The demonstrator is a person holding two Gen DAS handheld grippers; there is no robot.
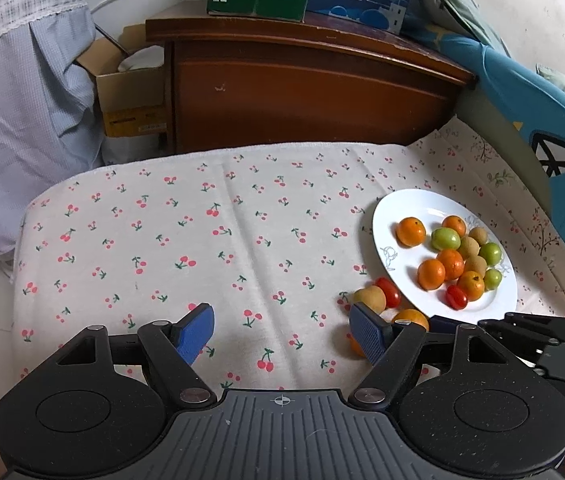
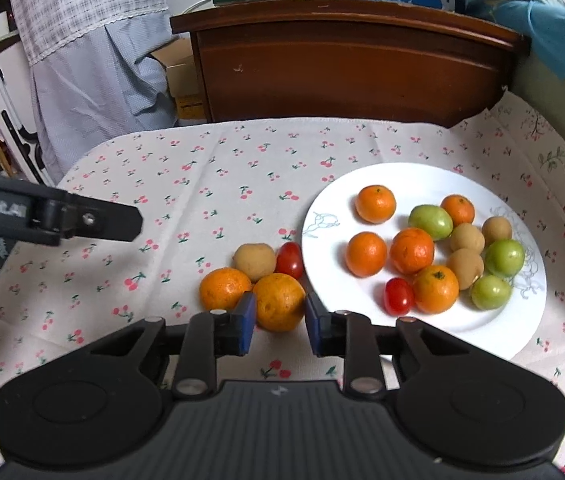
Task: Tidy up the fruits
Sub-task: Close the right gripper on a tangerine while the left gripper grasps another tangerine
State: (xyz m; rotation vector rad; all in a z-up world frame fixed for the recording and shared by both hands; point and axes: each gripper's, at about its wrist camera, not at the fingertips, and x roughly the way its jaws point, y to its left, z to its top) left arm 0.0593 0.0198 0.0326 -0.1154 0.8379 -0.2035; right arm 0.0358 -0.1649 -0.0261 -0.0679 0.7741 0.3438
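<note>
**Fruit Count: Twelve on the Plate, Four on the Cloth**

On the cherry-print cloth (image 2: 210,168), near its right edge, the white plate (image 2: 434,320) carries five oranges, three green fruits, three tan longans and one red tomato. Just beside the plate's left rim lie two oranges, one longan (image 2: 254,261) and one tomato (image 2: 289,259). The right gripper (image 2: 280,322) pinches the nearer orange (image 2: 278,300). The left gripper (image 1: 282,330) hangs spread and empty over bare cloth.

Four fruits (image 2: 260,276) on cloth beside fruit-laden white plate (image 2: 434,178).
</note>
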